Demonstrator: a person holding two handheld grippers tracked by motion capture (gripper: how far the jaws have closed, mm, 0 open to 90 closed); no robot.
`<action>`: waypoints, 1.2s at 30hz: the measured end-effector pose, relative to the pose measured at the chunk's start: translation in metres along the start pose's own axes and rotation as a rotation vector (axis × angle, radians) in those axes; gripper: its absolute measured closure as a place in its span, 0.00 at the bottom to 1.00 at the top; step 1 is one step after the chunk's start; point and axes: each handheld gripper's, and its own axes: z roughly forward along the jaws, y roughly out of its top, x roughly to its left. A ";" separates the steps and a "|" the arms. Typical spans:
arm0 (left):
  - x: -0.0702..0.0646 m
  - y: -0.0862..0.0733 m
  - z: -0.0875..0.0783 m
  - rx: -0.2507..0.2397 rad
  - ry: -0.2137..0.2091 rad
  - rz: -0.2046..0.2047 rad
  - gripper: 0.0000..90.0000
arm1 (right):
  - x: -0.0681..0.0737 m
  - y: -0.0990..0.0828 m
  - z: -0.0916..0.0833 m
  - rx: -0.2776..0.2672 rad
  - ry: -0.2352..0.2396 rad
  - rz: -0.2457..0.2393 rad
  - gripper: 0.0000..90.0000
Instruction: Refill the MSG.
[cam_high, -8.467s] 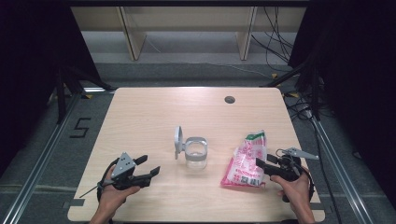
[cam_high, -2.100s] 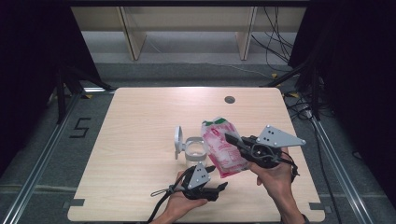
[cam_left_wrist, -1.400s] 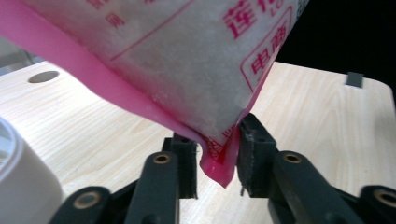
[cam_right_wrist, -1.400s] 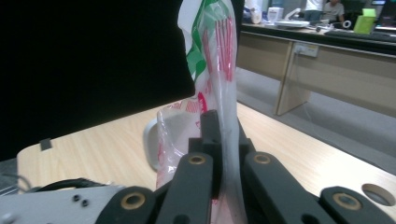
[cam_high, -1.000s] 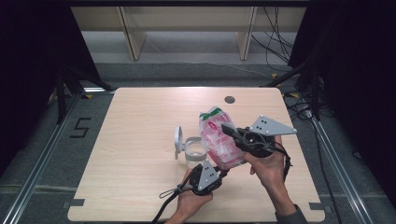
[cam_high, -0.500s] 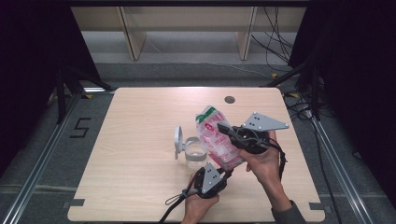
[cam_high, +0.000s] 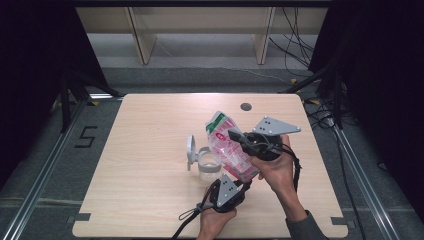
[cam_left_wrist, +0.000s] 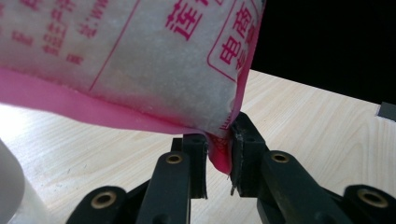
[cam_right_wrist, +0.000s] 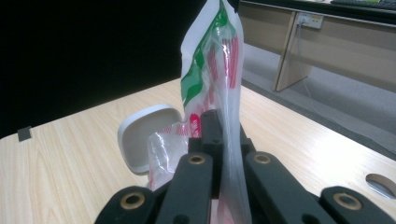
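The right gripper (cam_high: 239, 136) clamps the pink bag (cam_high: 227, 145) above the table (cam_high: 150, 130); the left gripper (cam_left_wrist: 218, 161) seemingly pinches its bottom corner beside the jar (cam_high: 207, 164).

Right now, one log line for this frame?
left gripper: shut on bag bottom corner | right gripper: shut on bag top | bag above open jar

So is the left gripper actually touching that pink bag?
Touching. In the left gripper view, the left gripper has its jaws closed on the pink bottom corner of the bag, with both pads pressing on the seam.
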 end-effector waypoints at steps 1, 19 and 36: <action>-0.001 0.000 0.001 -0.007 -0.005 -0.012 0.86 | -0.001 0.001 0.001 0.004 -0.008 -0.025 1.00; -0.002 0.000 0.007 -0.012 0.004 -0.024 0.86 | -0.003 0.001 0.016 0.025 -0.040 -0.010 1.00; -0.001 -0.001 0.010 -0.030 0.023 -0.051 0.86 | -0.003 0.003 0.028 0.062 -0.021 -0.017 1.00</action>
